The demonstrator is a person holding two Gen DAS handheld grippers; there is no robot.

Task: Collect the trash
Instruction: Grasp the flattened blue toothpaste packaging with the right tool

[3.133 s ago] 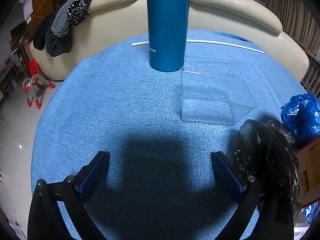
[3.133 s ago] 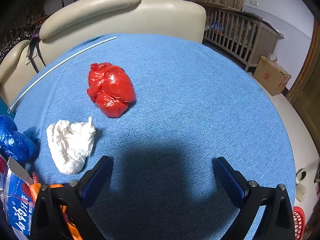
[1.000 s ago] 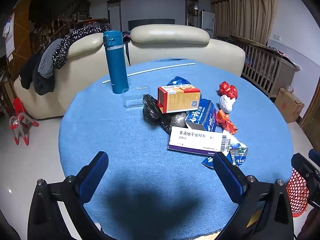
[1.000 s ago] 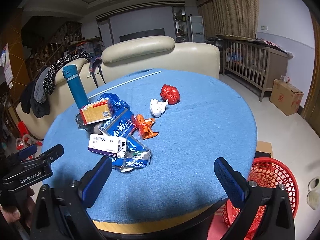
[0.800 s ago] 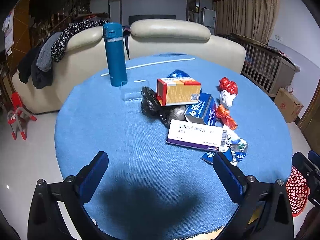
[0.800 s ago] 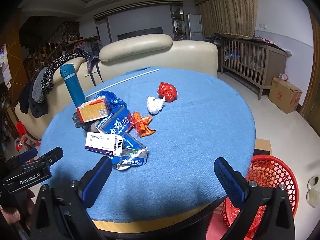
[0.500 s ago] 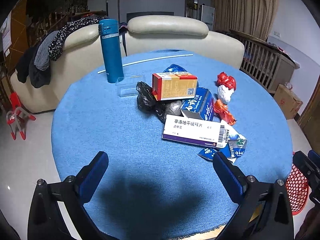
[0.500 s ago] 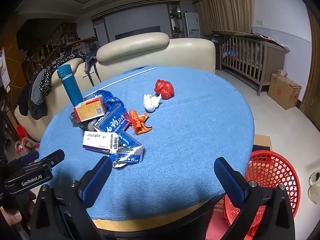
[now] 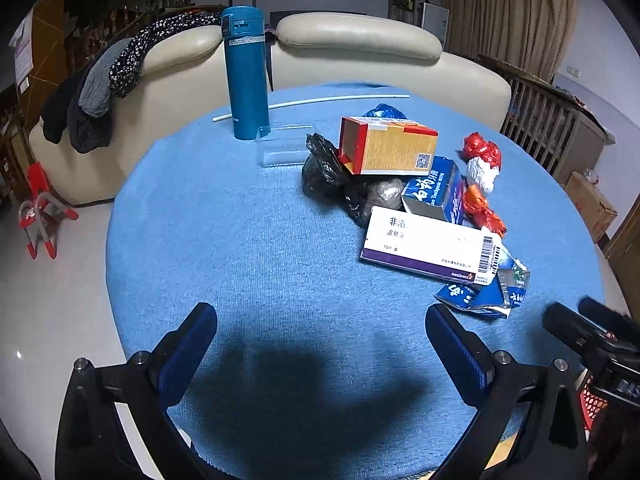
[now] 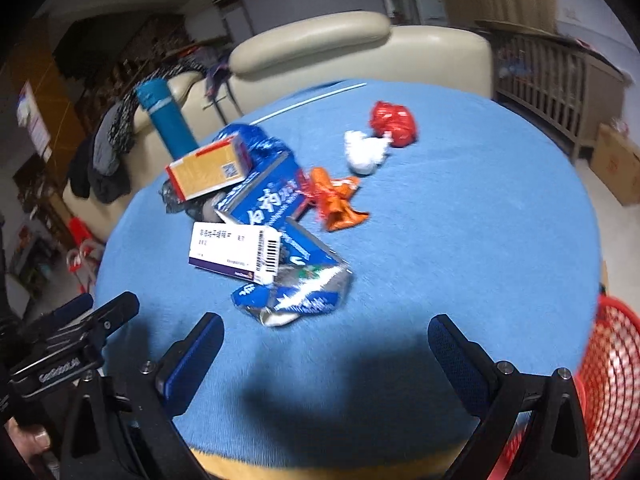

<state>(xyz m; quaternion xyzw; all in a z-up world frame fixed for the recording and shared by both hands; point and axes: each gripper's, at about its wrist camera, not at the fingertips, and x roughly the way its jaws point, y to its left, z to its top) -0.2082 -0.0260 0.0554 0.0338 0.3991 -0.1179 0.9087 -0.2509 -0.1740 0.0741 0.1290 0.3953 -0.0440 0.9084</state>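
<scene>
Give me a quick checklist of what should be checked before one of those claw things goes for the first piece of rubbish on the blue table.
1. Left gripper open and empty: ok.
2. Right gripper open and empty: ok.
3. Rubbish within easy reach: ok, the crumpled blue wrapper lies just ahead of the right gripper.
4. Red basket ready beside the table: ok, though what it holds cannot be told.
5. Blue flask kept out of the pile: ok, it stands upright apart from the rubbish.
6. Right view sharp enough to aim: not ok, it is blurred.
</scene>
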